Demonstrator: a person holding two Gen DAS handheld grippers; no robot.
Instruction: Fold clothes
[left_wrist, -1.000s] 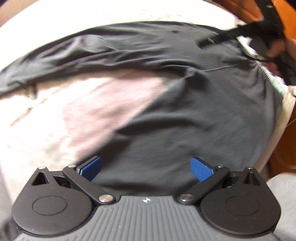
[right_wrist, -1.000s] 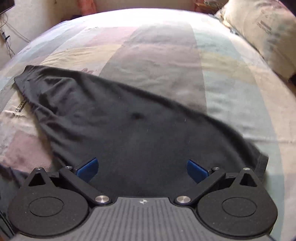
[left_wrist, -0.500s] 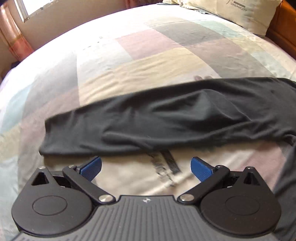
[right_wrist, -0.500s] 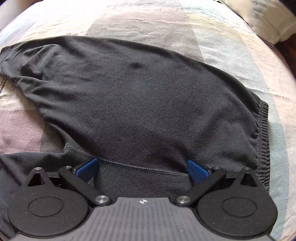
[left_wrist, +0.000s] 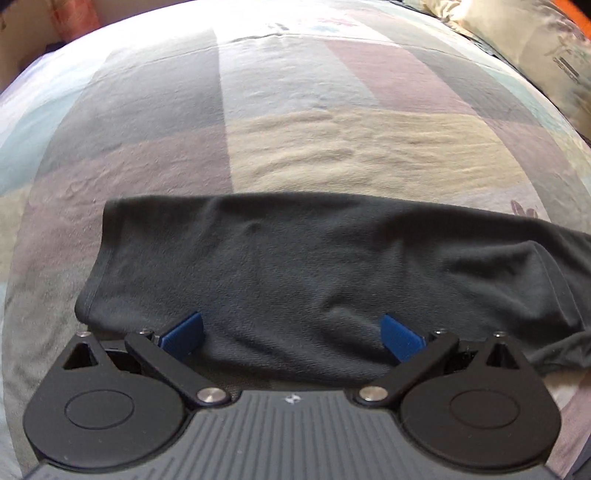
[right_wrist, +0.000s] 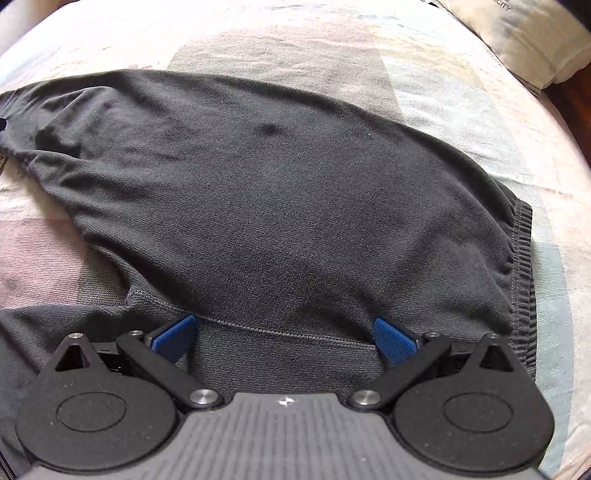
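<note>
Left gripper (left_wrist: 291, 334): jaws spread wide, blue pads (left_wrist: 183, 331) standing apart over the dark garment (left_wrist: 314, 266), nothing clamped between them. Whether the pads touch the cloth cannot be determined. Right gripper (right_wrist: 282, 338): jaws likewise wide apart, pads straddling a stitched seam (right_wrist: 280, 334) of the same garment, gripping nothing.

The garment lies flat on the bed (left_wrist: 332, 147). In the left wrist view its hemmed end sits at 9 o'clock; the cloth runs out of frame at 3 o'clock. In the right wrist view a ribbed band (right_wrist: 522, 258) lies at 3 o'clock; the 9 o'clock end is cut off. The garment type cannot be confirmed. A pillow (right_wrist: 524, 33) is partly cropped at 1 o'clock.
</note>
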